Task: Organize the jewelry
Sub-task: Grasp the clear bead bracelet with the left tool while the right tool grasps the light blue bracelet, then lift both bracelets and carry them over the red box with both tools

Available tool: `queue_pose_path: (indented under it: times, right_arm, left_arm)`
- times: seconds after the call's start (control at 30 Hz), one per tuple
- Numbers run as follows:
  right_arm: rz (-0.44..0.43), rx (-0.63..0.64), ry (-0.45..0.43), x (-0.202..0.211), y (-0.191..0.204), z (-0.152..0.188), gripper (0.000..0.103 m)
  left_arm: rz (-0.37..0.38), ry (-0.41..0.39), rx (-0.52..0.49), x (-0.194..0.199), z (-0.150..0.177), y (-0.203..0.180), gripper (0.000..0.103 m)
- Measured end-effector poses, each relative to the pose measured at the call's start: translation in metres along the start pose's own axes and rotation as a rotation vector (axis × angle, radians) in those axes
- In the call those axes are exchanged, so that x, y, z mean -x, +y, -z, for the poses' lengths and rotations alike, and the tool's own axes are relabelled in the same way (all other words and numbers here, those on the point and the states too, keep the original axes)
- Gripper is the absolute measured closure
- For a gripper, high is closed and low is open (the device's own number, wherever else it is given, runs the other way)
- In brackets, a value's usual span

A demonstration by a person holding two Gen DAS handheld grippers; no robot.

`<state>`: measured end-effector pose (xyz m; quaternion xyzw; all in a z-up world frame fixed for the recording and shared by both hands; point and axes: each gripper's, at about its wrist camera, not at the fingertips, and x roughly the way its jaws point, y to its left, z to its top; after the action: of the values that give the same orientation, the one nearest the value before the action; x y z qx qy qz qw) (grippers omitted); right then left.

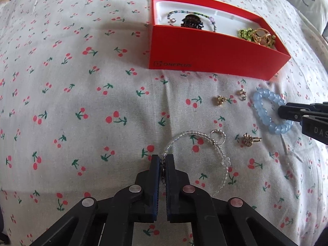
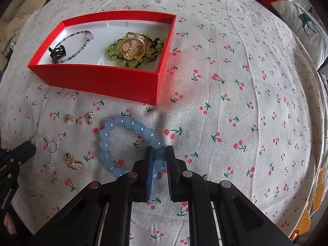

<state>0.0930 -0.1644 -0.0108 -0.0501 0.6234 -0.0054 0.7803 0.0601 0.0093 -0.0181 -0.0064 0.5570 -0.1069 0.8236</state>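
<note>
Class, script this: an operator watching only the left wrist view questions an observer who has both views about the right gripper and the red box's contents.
Operator: My left gripper is shut on the clear bead strand. Has the right gripper caught the blue bracelet?
Observer: Yes, its fingers press on beads at the bracelet's near side.
Operator: The red box wall hides part of the gold piece. What is it resting on?
Observer: It lies on top of the green bead bracelet.
</note>
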Motion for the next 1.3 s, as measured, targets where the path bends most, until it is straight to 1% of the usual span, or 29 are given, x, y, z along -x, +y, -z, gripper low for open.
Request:
queue_pose_path:
  times: [0.17, 0.27, 0.47, 0.73, 0.87, 1.0, 1.3]
  right_arm:
    - [-0.011, 0.004, 0.005, -0.004, -0.004, -0.008, 0.09]
    - [-0.015, 0.027, -0.006, -0.003, -0.003, -0.011, 0.09]
    - [-0.026, 0.027, -0.026, 0.007, -0.001, -0.004, 0.09]
    - [-0.06, 0.039, -0.087, 0.035, 0.005, -0.001, 0.09]
    - [-0.086, 0.041, -0.107, 0.046, 0.008, 0.0, 0.09]
    - [-0.119, 0.032, -0.122, 0.055, 0.014, -0.001, 0.09]
    - [-0.165, 0.02, -0.18, 0.082, 0.02, -0.007, 0.09]
  left_arm:
    - [0.019, 0.002, 0.039, 0.003, 0.001, 0.007, 0.103]
    - [0.02, -0.011, 0.043, 0.011, 0.002, 0.01, 0.103]
    - [0.024, -0.047, 0.053, 0.027, 0.002, 0.017, 0.103]
    - [0.08, -0.134, 0.037, 0.058, -0.002, 0.02, 0.103]
    - [0.115, -0.162, 0.039, 0.071, -0.003, 0.022, 0.103]
    - [0.113, -0.19, 0.039, 0.081, -0.005, 0.023, 0.103]
    - [0.101, -0.224, 0.045, 0.085, -0.015, 0.019, 0.103]
